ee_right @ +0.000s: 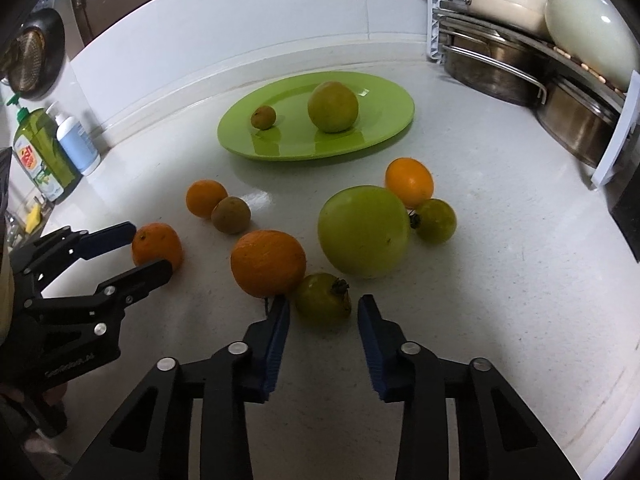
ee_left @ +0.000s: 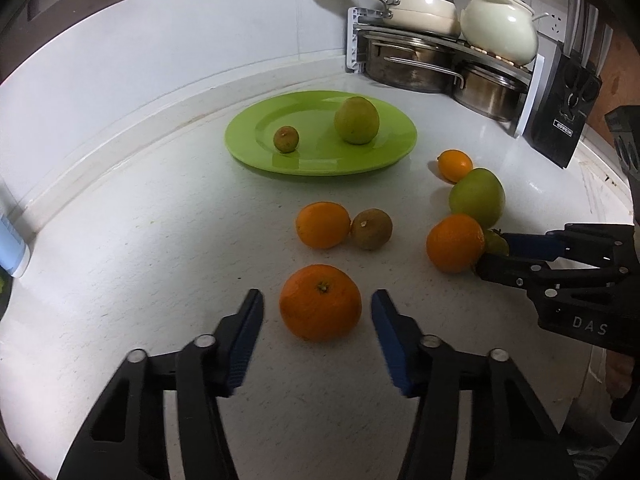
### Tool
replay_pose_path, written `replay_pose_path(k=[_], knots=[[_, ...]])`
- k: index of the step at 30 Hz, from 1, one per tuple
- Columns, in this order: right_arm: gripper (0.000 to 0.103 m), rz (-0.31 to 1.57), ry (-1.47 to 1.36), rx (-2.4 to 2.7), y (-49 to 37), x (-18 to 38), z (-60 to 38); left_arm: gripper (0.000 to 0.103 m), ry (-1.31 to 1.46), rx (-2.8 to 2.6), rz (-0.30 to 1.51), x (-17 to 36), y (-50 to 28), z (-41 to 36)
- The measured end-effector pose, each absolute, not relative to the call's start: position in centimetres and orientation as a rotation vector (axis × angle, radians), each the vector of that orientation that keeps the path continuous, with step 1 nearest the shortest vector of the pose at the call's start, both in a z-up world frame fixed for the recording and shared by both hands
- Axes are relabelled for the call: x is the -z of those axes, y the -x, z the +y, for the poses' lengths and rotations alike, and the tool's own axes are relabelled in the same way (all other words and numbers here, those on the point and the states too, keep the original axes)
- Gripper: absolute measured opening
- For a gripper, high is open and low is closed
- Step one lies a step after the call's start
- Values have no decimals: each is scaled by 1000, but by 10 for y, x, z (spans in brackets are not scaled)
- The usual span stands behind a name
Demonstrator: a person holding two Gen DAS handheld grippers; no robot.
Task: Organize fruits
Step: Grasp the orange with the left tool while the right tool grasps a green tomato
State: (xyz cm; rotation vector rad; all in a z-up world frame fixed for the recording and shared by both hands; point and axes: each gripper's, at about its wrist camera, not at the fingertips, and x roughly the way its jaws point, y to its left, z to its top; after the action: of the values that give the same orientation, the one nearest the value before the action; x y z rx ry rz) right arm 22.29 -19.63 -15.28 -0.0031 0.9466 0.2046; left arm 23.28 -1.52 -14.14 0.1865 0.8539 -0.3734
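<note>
A green plate [ee_left: 312,120] at the back of the white counter holds a small brownish citrus [ee_left: 286,140] and a larger green fruit [ee_left: 356,120]. My left gripper [ee_left: 318,300] is open around an orange [ee_left: 320,320], with thin gaps at both pads. In the right wrist view, my right gripper [ee_right: 323,302] is shut on a small green fruit with a dark calyx [ee_right: 323,292], right beside an orange [ee_right: 268,263]. A big green fruit [ee_right: 363,232], a small orange [ee_right: 409,183] and a small green fruit [ee_right: 435,221] lie behind it. Another orange [ee_left: 322,225] touches a brownish fruit [ee_left: 371,229].
A rack of steel pots and cream cookware [ee_left: 432,60] fills the back right corner, with a black knife block [ee_left: 560,100] beside it. Soap bottles [ee_right: 44,152] stand at the left against the wall. Bare counter lies between the plate and the loose fruit.
</note>
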Motion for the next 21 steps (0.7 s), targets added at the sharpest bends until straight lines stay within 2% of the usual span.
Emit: replay_pose_path(k=[2, 21], knots=[[30, 949, 2, -207, -223, 154, -197, 43, -191, 373, 855, 142, -233, -16], [30, 918, 10, -192, -211, 142, -200, 42, -177, 377, 805, 124, -221, -17]])
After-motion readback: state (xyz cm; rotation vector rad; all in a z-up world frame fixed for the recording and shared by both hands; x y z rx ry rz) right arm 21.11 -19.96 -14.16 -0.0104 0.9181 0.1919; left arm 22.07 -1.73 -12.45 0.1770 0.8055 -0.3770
